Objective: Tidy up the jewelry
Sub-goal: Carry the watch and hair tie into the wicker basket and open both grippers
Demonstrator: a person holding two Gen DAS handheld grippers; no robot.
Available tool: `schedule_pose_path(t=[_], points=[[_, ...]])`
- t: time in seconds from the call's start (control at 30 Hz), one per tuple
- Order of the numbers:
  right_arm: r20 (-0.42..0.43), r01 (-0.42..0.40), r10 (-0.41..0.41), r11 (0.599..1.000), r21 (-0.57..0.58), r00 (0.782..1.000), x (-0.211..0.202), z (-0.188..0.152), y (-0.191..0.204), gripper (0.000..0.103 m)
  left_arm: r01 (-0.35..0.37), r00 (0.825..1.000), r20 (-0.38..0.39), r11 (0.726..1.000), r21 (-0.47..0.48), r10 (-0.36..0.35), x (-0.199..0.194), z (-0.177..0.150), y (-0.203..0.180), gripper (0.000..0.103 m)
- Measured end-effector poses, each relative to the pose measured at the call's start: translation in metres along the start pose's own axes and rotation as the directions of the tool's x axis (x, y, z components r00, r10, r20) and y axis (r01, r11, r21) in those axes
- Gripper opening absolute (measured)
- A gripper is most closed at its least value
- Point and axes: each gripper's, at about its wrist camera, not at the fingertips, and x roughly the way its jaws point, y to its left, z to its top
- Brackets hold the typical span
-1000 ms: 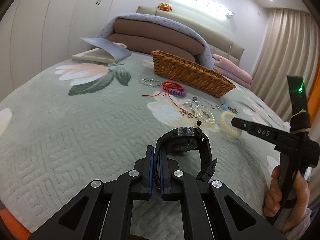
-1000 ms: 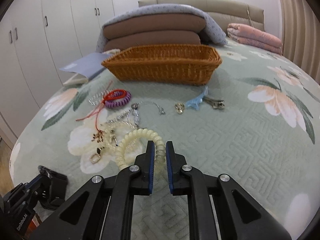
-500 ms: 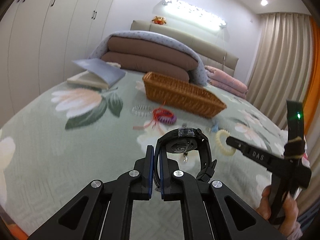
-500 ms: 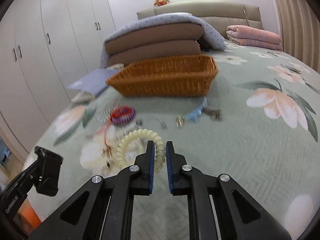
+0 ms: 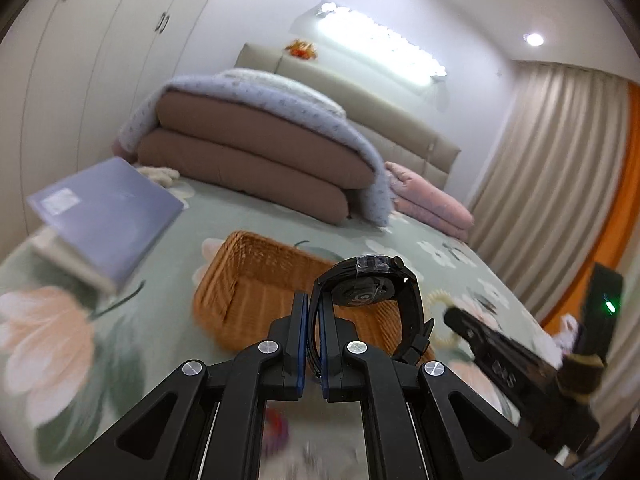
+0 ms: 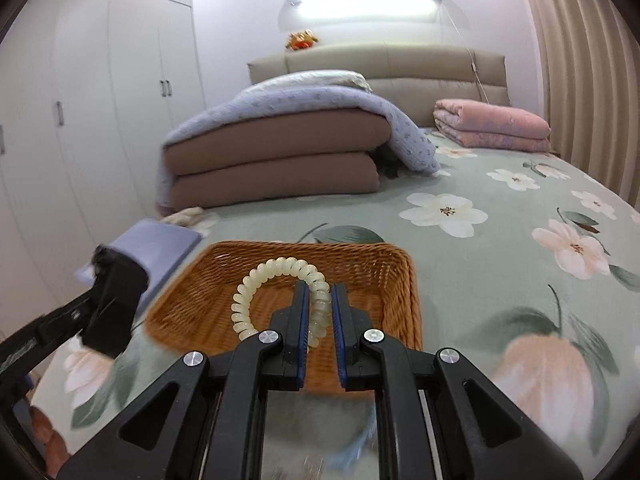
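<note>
My left gripper (image 5: 313, 308) is shut on the strap of a black watch (image 5: 370, 290) and holds it in the air over the near edge of the wicker basket (image 5: 256, 276). My right gripper (image 6: 319, 300) is shut on a cream spiral hair tie (image 6: 276, 270) and holds it above the basket (image 6: 372, 268). The hair tie also shows in the left wrist view (image 5: 436, 300), with the right gripper's body (image 5: 516, 364) at the right. The left gripper's body shows in the right wrist view (image 6: 112, 300) at the left.
A lavender book (image 5: 104, 216) lies left of the basket on the green floral bedspread (image 6: 500, 240). Stacked brown cushions under a blue blanket (image 6: 280, 152) and a folded pink quilt (image 6: 492, 124) lie behind. Blurred jewelry lies below the grippers at the frames' bottom edge.
Both grippers have lifted off the bedspread and moved forward to the basket, carrying the watch and the hair tie. The loose jewelry has dropped out of clear view beneath them.
</note>
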Motion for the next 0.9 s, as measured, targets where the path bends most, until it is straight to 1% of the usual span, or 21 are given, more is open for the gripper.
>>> schedule_pose_path(t=[0.07, 0.17, 0.23, 0.3, 0.4, 0.47, 0.5, 0.53, 0.57, 0.6, 0.63, 0.67, 0.73, 0.83, 0.9], points=[[-0.024, 0.009, -0.008, 1.000, 0.012, 1.000, 0.026, 0.001, -0.004, 0.014, -0.015, 0.999, -0.035, 1.000, -0.013, 0.015, 0.040, 0.006, 0.005, 0.005], [-0.058, 0.010, -0.008, 1.000, 0.025, 0.998, 0.054, -0.009, -0.013, 0.014, -0.025, 0.997, -0.069, 1.000, 0.011, 0.026, 0.080, 0.000, 0.006, 0.005], [-0.111, 0.008, -0.005, 1.000, 0.028, 0.994, 0.070, -0.021, -0.015, 0.014, -0.030, 0.994, -0.105, 0.999, 0.041, 0.035, 0.095, -0.009, 0.005, 0.005], [-0.157, 0.002, 0.003, 0.999, 0.035, 0.988, 0.081, -0.026, -0.017, 0.014, -0.048, 0.987, -0.146, 0.996, 0.074, 0.058, 0.107, -0.018, 0.004, 0.005], [-0.175, -0.004, 0.011, 0.999, 0.040, 0.985, 0.083, -0.031, -0.017, 0.014, -0.064, 0.981, -0.178, 0.994, 0.086, 0.078, 0.115, -0.022, 0.005, 0.006], [-0.164, 0.013, -0.008, 1.000, 0.025, 0.986, 0.079, -0.034, -0.016, 0.015, -0.073, 0.982, -0.166, 0.992, 0.099, 0.089, 0.111, -0.022, 0.004, 0.009], [-0.158, 0.017, -0.013, 1.000, 0.024, 0.987, 0.076, -0.034, -0.016, 0.017, -0.060, 0.985, -0.156, 0.994, 0.090, 0.074, 0.107, -0.021, 0.005, 0.013], [-0.153, 0.015, -0.010, 0.999, 0.028, 0.988, 0.075, -0.034, -0.017, 0.023, -0.046, 0.988, -0.144, 0.996, 0.082, 0.058, 0.103, -0.020, 0.004, 0.016], [-0.146, 0.010, -0.005, 0.999, 0.036, 0.989, 0.072, -0.035, -0.019, 0.028, -0.043, 0.990, -0.130, 0.996, 0.078, 0.053, 0.099, -0.018, 0.004, 0.025], [-0.139, 0.009, -0.003, 0.999, 0.041, 0.990, 0.070, -0.034, -0.019, 0.036, -0.052, 0.992, -0.114, 0.995, 0.085, 0.062, 0.095, -0.017, 0.004, 0.033], [-0.127, 0.007, -0.002, 0.999, 0.045, 0.992, 0.067, -0.034, -0.021, 0.037, -0.052, 0.994, -0.095, 0.994, 0.093, 0.061, 0.089, -0.015, 0.003, 0.044], [-0.112, 0.008, -0.003, 0.999, 0.048, 0.994, 0.062, -0.033, -0.022, 0.037, -0.048, 0.996, -0.066, 0.994, 0.100, 0.055, 0.083, -0.014, 0.001, 0.044], [-0.076, 0.004, 0.001, 0.998, 0.064, 0.997, 0.047, -0.030, -0.023, 0.037, -0.042, 0.998, -0.042, 0.993, 0.110, 0.047, 0.071, -0.011, -0.001, 0.044], [-0.016, -0.013, 0.015, 0.997, 0.074, 1.000, 0.013, -0.025, -0.020, 0.037, 0.021, 1.000, -0.021, 0.996, 0.091, -0.019, 0.041, -0.005, -0.006, 0.044], [0.036, -0.017, 0.016, 0.999, 0.041, 0.999, -0.019, -0.027, -0.010, 0.037, 0.056, 0.998, 0.005, 0.994, 0.089, -0.057, 0.014, -0.003, -0.005, 0.044]])
